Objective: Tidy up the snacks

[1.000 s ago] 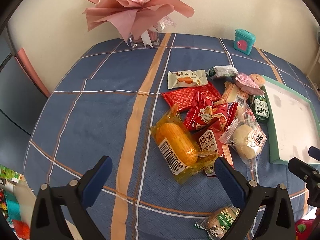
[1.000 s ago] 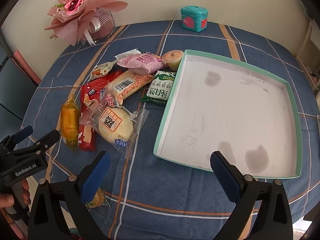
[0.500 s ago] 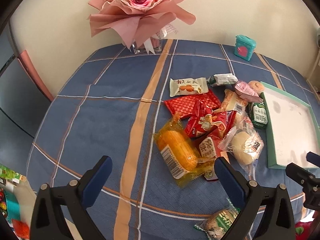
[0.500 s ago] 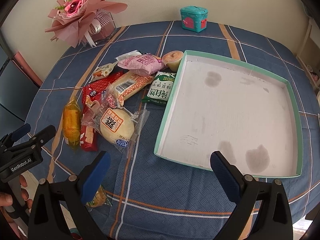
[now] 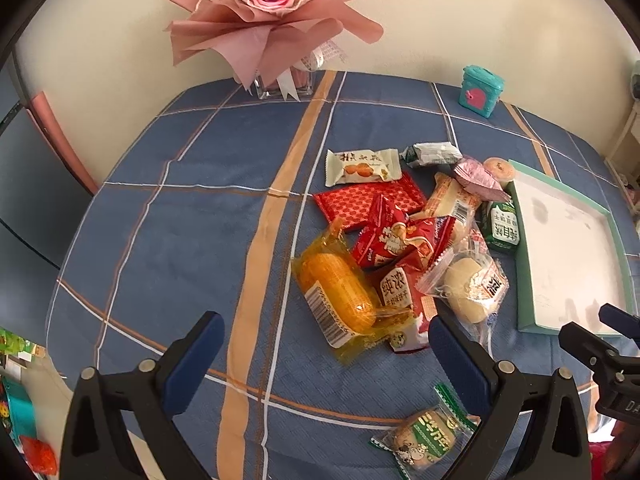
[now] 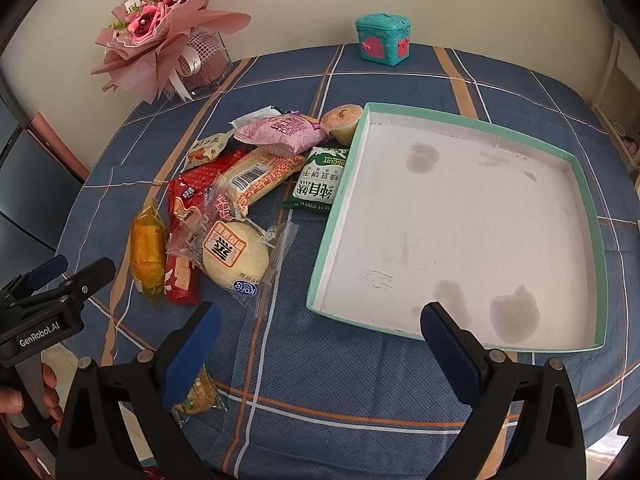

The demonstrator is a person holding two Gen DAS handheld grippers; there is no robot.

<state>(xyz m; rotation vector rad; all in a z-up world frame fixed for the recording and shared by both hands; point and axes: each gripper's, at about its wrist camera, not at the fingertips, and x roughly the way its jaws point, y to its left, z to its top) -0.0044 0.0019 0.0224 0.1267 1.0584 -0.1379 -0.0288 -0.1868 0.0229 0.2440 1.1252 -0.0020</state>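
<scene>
Two grippers sit in front of me, both spread wide with nothing between their blue pads: my left gripper (image 5: pixel 326 338) hangs over the near edge of the blue plaid tablecloth (image 5: pixel 192 240), and my right gripper (image 6: pixel 320 330) hovers by the near wall of the shallow mint-green cardboard tray with a stained white floor (image 6: pixel 596 236), which holds no snacks. From the right wrist view I see the left gripper (image 6: pixel 68 270) low at the left, with a hand (image 6: pixel 24 396) on its grip. Beside the tray's left wall lies the snack pile: a green biscuit packet (image 6: pixel 318 186) touching that wall, a small sealed pudding cup (image 6: pixel 342 120) at the far corner, a pink crinkled wrapper (image 6: pixel 280 132), a long orange-and-white bread bar (image 6: pixel 260 174), a round pale bun in clear plastic (image 6: pixel 234 256), red snack bags (image 5: pixel 390 236), and a yellow corn cob in a clear pouch (image 5: pixel 340 292) leftmost. One small green-edged cookie packet (image 5: pixel 426 436) lies apart, near the table's front edge. Against the far wall stand a pink paper-wrapped rose bouquet in a glass vase (image 5: pixel 272 20) and a small teal toy box (image 6: pixel 383 39).
</scene>
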